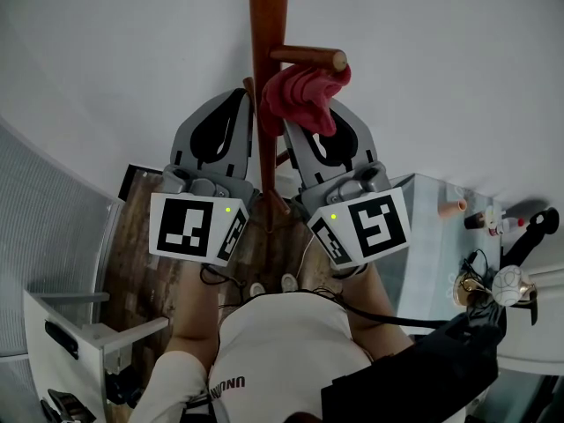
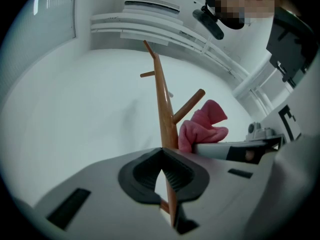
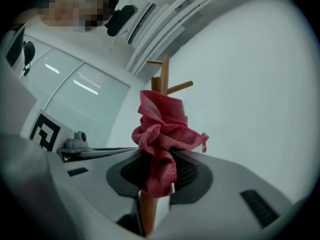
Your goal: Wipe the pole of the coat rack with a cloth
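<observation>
The coat rack's wooden pole (image 1: 266, 51) rises up the middle of the head view, with a peg (image 1: 308, 57) sticking out to the right. My right gripper (image 1: 298, 120) is shut on a pink cloth (image 1: 304, 95), which is bunched against the pole just under that peg. The right gripper view shows the cloth (image 3: 162, 129) pinched in the right gripper (image 3: 160, 159), covering the pole (image 3: 164, 74). My left gripper (image 1: 245, 91) lies along the pole's left side. Its jaws (image 2: 161, 151) meet at the tips, and the pole (image 2: 162, 104) shows behind them.
A glass table (image 1: 432, 196) with small bottles and a teapot stands at the right. At the lower left is a white cabinet (image 1: 79, 324). Dark wood floor (image 1: 141, 236) surrounds the rack's base. A white wall fills the background.
</observation>
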`<state>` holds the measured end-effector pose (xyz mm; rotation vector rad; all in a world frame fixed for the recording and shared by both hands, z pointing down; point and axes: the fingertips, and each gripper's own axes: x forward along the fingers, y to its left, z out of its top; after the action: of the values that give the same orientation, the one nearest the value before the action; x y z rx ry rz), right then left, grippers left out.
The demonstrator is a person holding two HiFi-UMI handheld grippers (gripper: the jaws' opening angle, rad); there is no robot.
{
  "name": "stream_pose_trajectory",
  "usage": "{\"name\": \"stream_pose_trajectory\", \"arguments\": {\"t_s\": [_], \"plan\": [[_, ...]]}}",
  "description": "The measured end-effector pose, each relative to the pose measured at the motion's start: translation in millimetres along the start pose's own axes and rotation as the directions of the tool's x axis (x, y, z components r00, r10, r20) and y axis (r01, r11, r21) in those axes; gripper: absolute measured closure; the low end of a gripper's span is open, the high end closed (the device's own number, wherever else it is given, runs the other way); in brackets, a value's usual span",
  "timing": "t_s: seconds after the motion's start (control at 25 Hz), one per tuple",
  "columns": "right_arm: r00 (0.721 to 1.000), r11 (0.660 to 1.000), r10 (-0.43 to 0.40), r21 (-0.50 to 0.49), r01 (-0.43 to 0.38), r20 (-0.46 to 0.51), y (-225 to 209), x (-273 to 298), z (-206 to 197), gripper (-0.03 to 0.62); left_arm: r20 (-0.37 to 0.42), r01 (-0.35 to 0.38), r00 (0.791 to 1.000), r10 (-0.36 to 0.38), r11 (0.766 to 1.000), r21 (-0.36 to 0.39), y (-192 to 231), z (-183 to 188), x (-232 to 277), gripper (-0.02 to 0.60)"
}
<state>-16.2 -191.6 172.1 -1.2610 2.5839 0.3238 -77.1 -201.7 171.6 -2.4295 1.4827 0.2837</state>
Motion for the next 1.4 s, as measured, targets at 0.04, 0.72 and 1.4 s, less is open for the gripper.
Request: {"name": "stream_pose_trajectory", "arguments": {"t_s": [0.04,0.72,1.4], "plan": [[1.0,1.0,0.0,0.002,0.0,-0.003,0.3,-0.7,-1.4,0.484,-0.001,-0.001,1.0,0.001,1.0,0.0,0.2,-0.6,-0.4,0.568],[0.997,0.999,0.003,0.04,0.0,-0.075,1.6,-7.4,-33.1,0.484,-0.044,0.003,0.999,-0.005,0.999,-0.043,1.6,-26.8,-0.8,0.568],[0.988,0.998,0.002,0.061,0.007,-0.153,4.4,-16.0,-63.1,0.484,-0.085,0.012,0.996,-0.018,0.997,-0.076,-0.1,-49.0,-5.3,0.568]]}}
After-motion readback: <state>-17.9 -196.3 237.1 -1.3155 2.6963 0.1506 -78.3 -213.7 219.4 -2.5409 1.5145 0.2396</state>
